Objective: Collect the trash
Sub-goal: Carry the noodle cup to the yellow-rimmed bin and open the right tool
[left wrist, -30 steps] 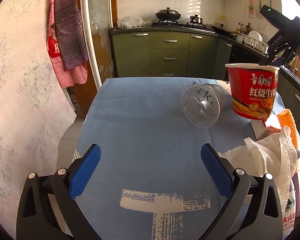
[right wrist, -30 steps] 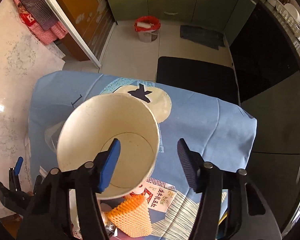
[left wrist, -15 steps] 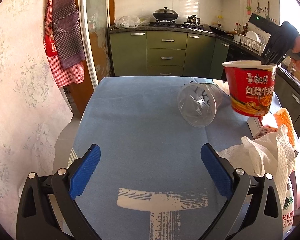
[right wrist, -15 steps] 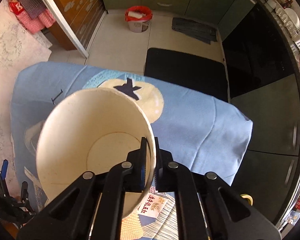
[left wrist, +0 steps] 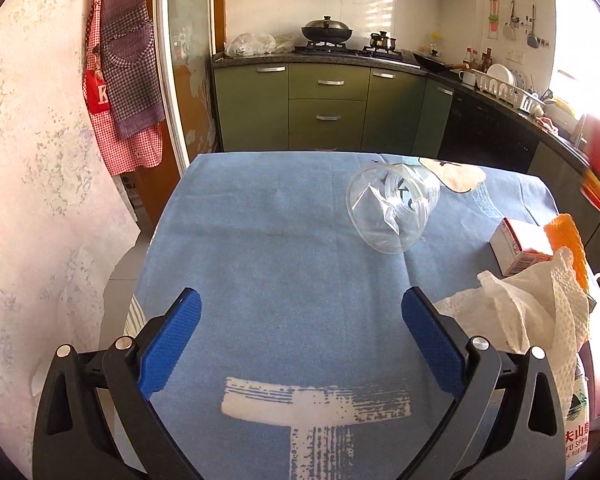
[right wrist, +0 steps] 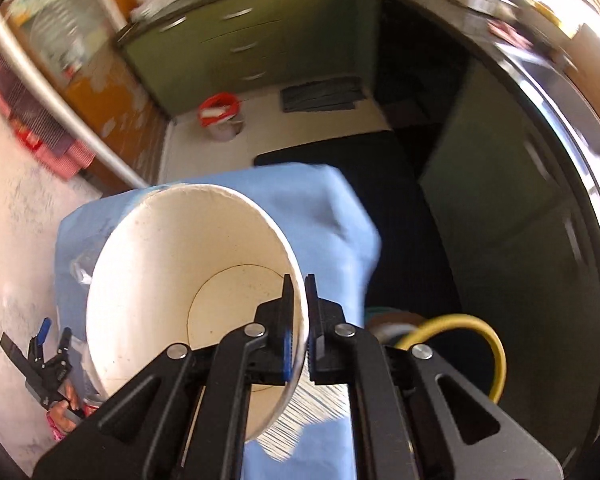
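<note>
The left gripper (left wrist: 300, 344) hangs over the near edge of the blue tablecloth (left wrist: 268, 248) with its 2 fingers spread and nothing between them. Toward the far edge a clear plastic cup (left wrist: 394, 212) lies on its side. At the right edge sit a small carton (left wrist: 518, 246), an orange sponge (left wrist: 568, 240) and crumpled paper towel (left wrist: 528, 312). The right gripper (right wrist: 299, 320) pinches the rim of the empty noodle cup (right wrist: 188, 292), held in the air over the tablecloth's right edge.

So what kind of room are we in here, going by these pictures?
A home kitchen, most likely. Green cabinets run under a counter with a lidded wok on the stove, a dish rack holds plates, and aprons hang by the door. A table in a blue cloth stands in the middle.
</note>
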Demonstrator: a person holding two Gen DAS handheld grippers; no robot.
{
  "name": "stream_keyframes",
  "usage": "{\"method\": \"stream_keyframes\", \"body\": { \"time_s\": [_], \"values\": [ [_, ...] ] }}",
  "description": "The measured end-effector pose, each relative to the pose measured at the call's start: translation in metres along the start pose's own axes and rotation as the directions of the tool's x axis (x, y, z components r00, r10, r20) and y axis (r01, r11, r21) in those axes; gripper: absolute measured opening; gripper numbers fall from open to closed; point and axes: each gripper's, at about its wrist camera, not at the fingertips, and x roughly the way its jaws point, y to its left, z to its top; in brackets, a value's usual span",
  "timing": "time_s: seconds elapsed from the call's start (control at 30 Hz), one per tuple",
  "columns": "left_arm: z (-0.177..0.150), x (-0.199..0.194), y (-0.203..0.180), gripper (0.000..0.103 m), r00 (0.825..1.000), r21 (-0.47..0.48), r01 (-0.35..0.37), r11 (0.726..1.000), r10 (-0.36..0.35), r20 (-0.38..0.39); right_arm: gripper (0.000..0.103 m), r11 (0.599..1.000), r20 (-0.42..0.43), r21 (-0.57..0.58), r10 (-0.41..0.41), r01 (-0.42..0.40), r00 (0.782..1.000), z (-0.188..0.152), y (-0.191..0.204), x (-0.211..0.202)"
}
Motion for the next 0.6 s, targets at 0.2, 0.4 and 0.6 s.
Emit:
{"method": "stream_keyframes", "body": {
  "time_s": [0.2, 0.4, 0.6],
  "values": [
    [0.000, -0.002, -0.001, 0.099, 0.999, -0.001, 0.017, 1.000, -0.017, 0.031, 0.006, 0.962, -0.020, 0.255, -0.092, 0.094, 0.996, -0.079, -0.139, 0.012],
    [0.000, 0.000, -0.005, 0.099, 0.999, 0.008, 0.019, 1.000, -0.020, 0.040, 0.007, 0.909, -0.083, 0.382, -0.148, 0.168, 0.986, -0.120, -0.216, 0.067],
    [-0.001, 0.007, -0.009, 0.099, 0.999, 0.020, 0.018, 1.000, -0.019, 0.030, 0.013, 0.888, -0.139, 0.429, -0.115, 0.165, 0.984, -0.127, -0.244, 0.116]
  ]
}}
